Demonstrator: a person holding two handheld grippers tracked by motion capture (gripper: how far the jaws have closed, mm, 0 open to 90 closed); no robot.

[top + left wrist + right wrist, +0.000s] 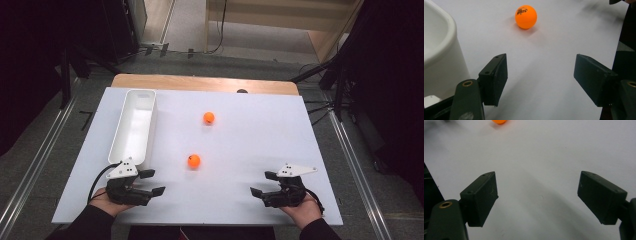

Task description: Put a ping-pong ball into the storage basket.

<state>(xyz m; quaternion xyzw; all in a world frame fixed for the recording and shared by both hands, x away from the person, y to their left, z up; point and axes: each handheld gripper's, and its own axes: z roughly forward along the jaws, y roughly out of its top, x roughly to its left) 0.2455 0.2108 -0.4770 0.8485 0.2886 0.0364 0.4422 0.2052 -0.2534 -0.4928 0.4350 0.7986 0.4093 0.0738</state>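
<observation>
Two small orange plastic balls sit loose on the white table sheet [260, 165], nothing holding them: the near orange ball [194, 160] roughly mid-table, the far orange ball [209, 118] farther back and a bit right. Long white plastic bin [128, 145] lies lengthwise along the left side, open top up, looks empty — likely the drop target, so parked within easy reach of the left hand.

Left gripper [152, 182] rests low at the near left corner, just beside the bin's near end, jaws spread with bare sheet between them, pinching nothing. Right gripper [264, 184] mirrors it at the near right, jaws also spread wide, empty. Both point inward toward the middle, so this reads as a ready pose before any reach.

Left gripper view: near orange ball [526, 16] lies ahead of the jaws and a little left of their centreline, well apart from both pads, printed logo facing up; the bin wall [439, 50] curves in close at the left edge. Right gripper view: an orange ball [499, 121] is cut off at the top edge, left of centre, well apart from the jaws; which ball is hard to say, probably the near one.

Judgement: near ball is closest to the left gripper and next to the bin, so left looks the natural pick; nothing started yet.
</observation>
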